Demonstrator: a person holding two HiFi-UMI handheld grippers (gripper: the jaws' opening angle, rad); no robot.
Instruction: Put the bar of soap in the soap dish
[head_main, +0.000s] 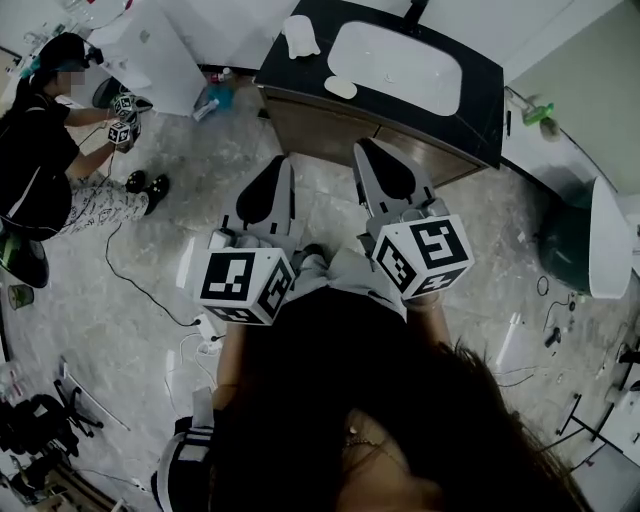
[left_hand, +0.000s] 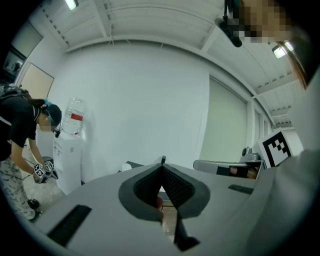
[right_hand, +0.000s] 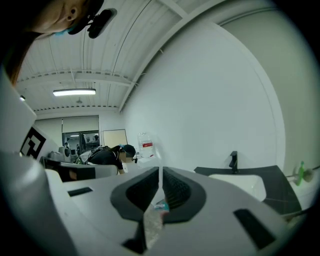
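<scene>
Left gripper (head_main: 284, 160): jaws brought together at the tips, nothing clamped. Right gripper (head_main: 360, 145): jaws likewise closed, nothing held. Both are held above the tiled floor (head_main: 200, 150), short of a black counter (head_main: 485, 110) fitted with a white basin (head_main: 400, 65). White oval piece (head_main: 340, 87): laid on the counter just beside the basin's left rim; soap or dish cannot be told. White lump (head_main: 300, 35): set near the counter's far left corner. Second person (head_main: 35, 160): seen bent over at far left.
</scene>
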